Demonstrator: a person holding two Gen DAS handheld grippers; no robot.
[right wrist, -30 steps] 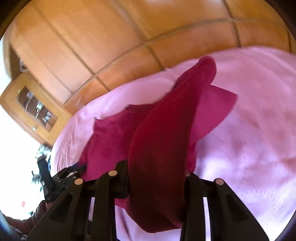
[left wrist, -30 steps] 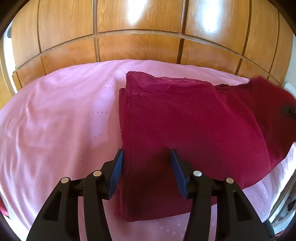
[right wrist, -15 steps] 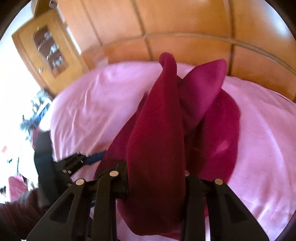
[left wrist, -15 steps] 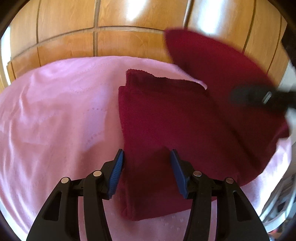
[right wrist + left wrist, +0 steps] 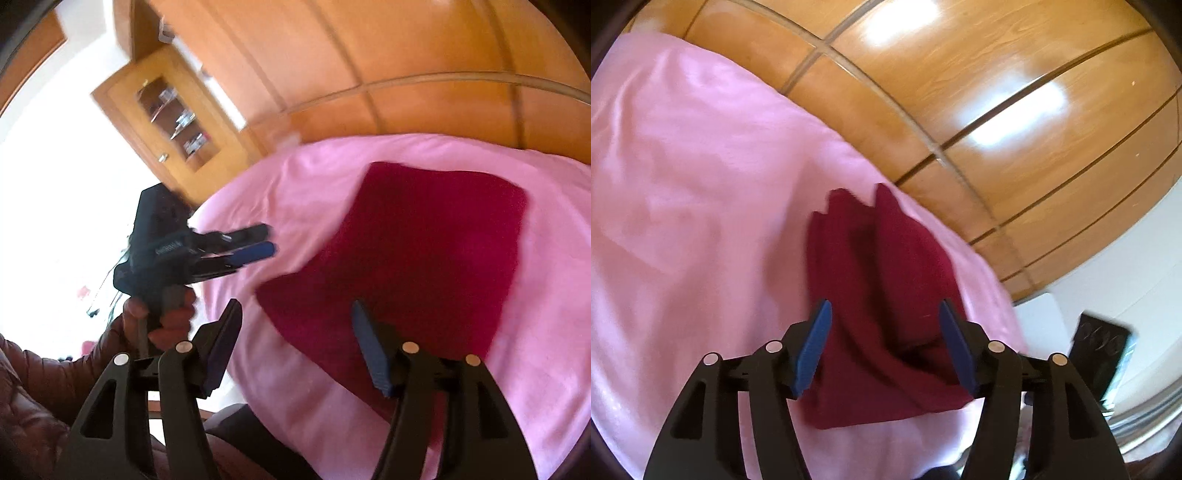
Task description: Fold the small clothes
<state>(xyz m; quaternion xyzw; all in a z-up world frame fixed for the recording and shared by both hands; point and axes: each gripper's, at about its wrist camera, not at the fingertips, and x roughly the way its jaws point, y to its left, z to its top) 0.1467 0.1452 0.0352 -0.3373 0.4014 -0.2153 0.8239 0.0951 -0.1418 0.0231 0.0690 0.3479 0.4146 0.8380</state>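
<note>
The folded dark-red garment (image 5: 424,258) lies flat on the pink bedspread (image 5: 554,332), long axis running away toward the wooden wardrobe (image 5: 406,55). Left gripper (image 5: 884,345) and right gripper (image 5: 295,345) are both opening, gripping nothing.

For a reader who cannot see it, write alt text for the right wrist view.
A dark red cloth lies folded flat on a pink bedspread, released by the right gripper, whose jaws are opening with nothing between them. To the left, a person's hand holds the left gripper beside the cloth, before a wooden wardrobe.
</note>
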